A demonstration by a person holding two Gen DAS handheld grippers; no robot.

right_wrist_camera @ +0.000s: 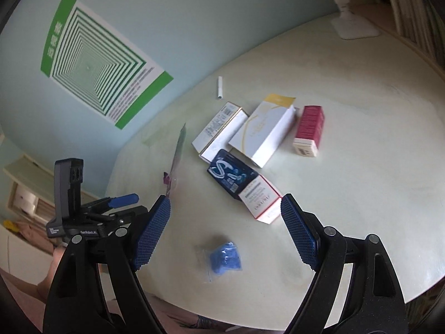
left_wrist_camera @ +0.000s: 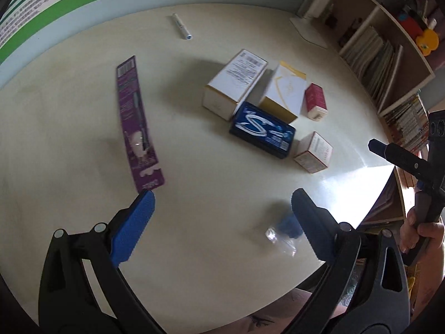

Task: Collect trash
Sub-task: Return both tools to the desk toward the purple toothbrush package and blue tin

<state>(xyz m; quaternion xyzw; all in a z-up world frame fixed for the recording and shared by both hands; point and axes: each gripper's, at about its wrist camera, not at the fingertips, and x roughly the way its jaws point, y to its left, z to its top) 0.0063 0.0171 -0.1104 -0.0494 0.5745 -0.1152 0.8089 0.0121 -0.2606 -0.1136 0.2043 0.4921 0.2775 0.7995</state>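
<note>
Trash lies on a round pale table [left_wrist_camera: 69,208]: a purple blister pack [left_wrist_camera: 137,128], a white tube [left_wrist_camera: 181,26], a white-and-gold box [left_wrist_camera: 235,83], a white-and-yellow box [left_wrist_camera: 285,91], a red box [left_wrist_camera: 315,101], a dark blue box [left_wrist_camera: 262,130] and a small white-and-red box [left_wrist_camera: 314,153]. My left gripper [left_wrist_camera: 222,194] hangs open above the table's near part, just below the blister pack. My right gripper [right_wrist_camera: 225,200] is open too, above a clear bag holding something blue [right_wrist_camera: 225,257], with the small box [right_wrist_camera: 261,200] just beyond. Neither holds anything.
A bookshelf [left_wrist_camera: 375,64] stands to the right of the table, with a white lamp base [left_wrist_camera: 308,32] at the table's far edge. A green-and-white poster [right_wrist_camera: 94,64] hangs on the pale wall. A hand [left_wrist_camera: 417,231] holds the right gripper past the table's right edge.
</note>
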